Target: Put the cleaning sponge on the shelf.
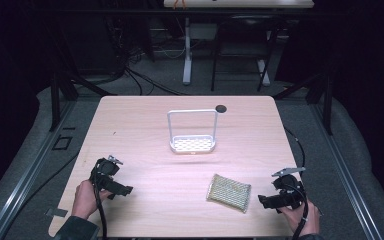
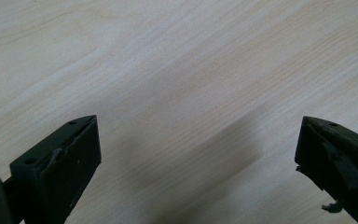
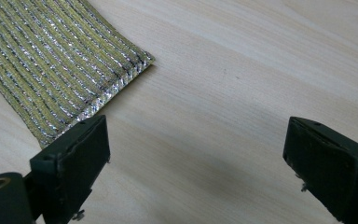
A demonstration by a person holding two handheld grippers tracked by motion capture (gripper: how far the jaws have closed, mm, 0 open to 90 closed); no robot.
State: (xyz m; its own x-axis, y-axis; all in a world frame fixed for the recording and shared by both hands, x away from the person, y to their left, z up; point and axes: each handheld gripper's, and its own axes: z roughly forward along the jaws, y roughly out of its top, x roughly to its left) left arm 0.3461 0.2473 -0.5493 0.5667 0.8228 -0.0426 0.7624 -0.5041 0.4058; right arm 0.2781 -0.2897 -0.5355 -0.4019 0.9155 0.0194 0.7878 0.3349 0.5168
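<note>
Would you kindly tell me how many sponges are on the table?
1. The sponge lies flat at the front right, near the right gripper; the rack holds none.

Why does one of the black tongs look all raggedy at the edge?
The pad lining on the left tongs is worn: one fingertip has a torn, frayed edge with a shred hanging off. Otherwise nothing stands out; the sponge lies flat and the white rack stands upright.

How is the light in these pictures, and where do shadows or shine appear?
High view: the table is lit, the surroundings dark, with a soft shadow below the white rack. Left gripper view: a broad grey shadow crosses the wood between the open left claw. Right gripper view: the sponge has glinting silver threads; right claw open.
</note>
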